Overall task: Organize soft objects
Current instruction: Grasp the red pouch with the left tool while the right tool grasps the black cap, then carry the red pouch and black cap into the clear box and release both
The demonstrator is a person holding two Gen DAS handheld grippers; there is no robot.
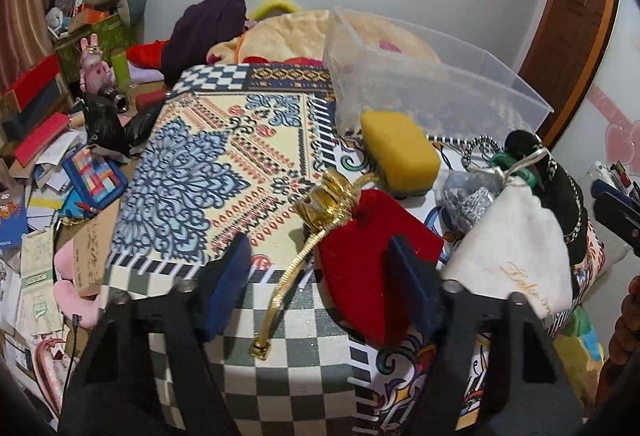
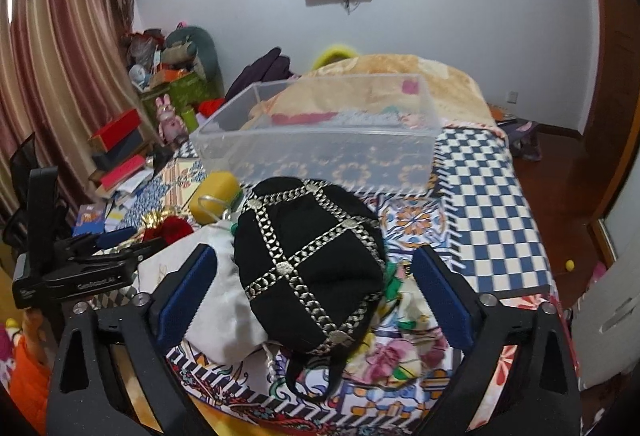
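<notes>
A clear plastic bin (image 1: 420,76) stands on the patterned bedspread; it also shows in the right wrist view (image 2: 320,140). In front of it lie a yellow sponge (image 1: 398,152), a red velvet pouch (image 1: 372,260) with a gold rose (image 1: 326,204), a white drawstring bag (image 1: 516,248) and a black pouch with silver trim (image 2: 312,260). My left gripper (image 1: 320,284) is open over the gold stem and red pouch. My right gripper (image 2: 316,292) is open with its fingers either side of the black pouch.
A folded blanket (image 2: 380,76) lies behind the bin. Cluttered boxes, books and toys (image 1: 60,140) fill the floor to the left of the bed. A wooden door (image 1: 576,28) stands at the right. The left gripper's body (image 2: 76,268) shows at the right wrist view's left.
</notes>
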